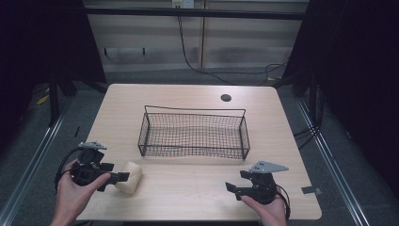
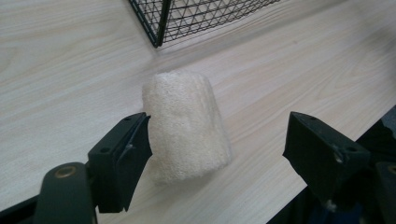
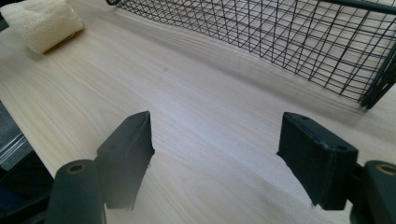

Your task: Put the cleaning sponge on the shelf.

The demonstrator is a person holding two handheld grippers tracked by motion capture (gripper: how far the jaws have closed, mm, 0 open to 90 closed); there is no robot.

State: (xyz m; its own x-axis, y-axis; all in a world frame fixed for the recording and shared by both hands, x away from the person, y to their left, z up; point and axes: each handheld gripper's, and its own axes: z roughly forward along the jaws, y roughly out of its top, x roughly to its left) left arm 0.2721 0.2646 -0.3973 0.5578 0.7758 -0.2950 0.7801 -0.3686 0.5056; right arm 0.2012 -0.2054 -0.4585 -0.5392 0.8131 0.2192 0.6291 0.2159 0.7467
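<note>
Left gripper (image 1: 123,177) at the near-left desk edge, jaws spread wide around the loofah roll (image 2: 186,126): one jaw touching or just shy of its side, the other well apart from it. Not clamped yet. The roll lies on its side on the desk (image 1: 188,188), just in front of the wire basket's near-left corner, fully outside it.

Right gripper (image 1: 231,187) at the near-right edge, jaws released too, nothing between them in the right gripper view, bare wood only. It points across the desk toward the roll (image 3: 42,23), well apart from it.

Wire basket (image 1: 193,150) mid-desk, beyond both grippers, looks empty.

Progress read: early. Approach on the roll looks done, grasp not made. Left to do, likely: close on the roll, lift, carry over the near rim, drop in the basket. Roll looks soft, so expect it to squash under the jaws.
</note>
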